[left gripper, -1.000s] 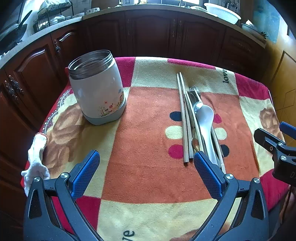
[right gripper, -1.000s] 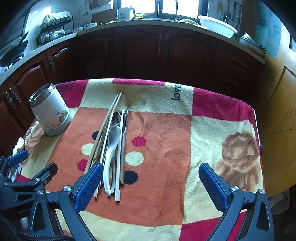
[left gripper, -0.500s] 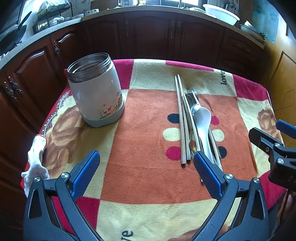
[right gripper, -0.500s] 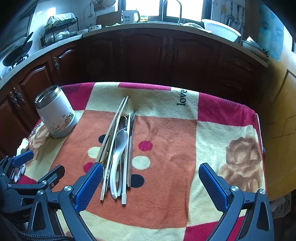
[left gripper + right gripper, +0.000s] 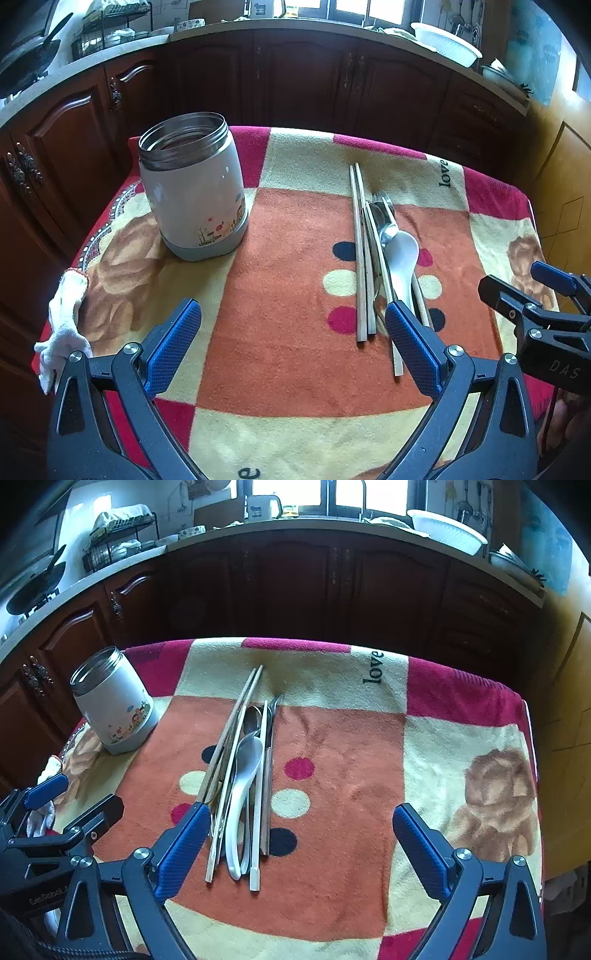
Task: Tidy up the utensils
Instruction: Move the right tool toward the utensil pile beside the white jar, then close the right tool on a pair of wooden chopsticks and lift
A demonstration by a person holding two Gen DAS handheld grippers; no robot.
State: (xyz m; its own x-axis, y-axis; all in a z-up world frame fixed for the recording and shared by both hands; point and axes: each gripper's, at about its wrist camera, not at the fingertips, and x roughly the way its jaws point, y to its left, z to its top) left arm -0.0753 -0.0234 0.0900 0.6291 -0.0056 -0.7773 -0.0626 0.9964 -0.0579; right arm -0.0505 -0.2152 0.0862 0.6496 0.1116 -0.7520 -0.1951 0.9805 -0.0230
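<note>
Worktop under a patterned blanket, kitchen cabinets behind. Nothing sorted yet, by the look of it.

Jar stands upright at the far left of the worktop, lid off, steel mouth open. I take it as the likely holder for the utensils.

Left gripper hovers low over the near edge, jaws spread wide, nothing between them. Its right pad sits over the near ends of the utensils in my view, but I can't tell any contact.

Right gripper hangs over the near centre; jaws wide and just starting to close, nothing pinched. The bundle lies just inside its left pad.

Utensils, one tight bundle at mid-worktop, well apart from the jar, running near to far:
- chopsticks, longest, on the left side, with a paler stick or two lying among the rest
- white spoon on top, bowl toward the far side
- metal spoon and fork partly under the rest

Step in hand, as I judge it: first pick. The pieces overlap, so I'd take one item at its near end, probably the white spoon since it rides on top, and lift straight up so the sticks don't roll. Thin flat metal on soft pile may slip; pinch low and square.
</note>
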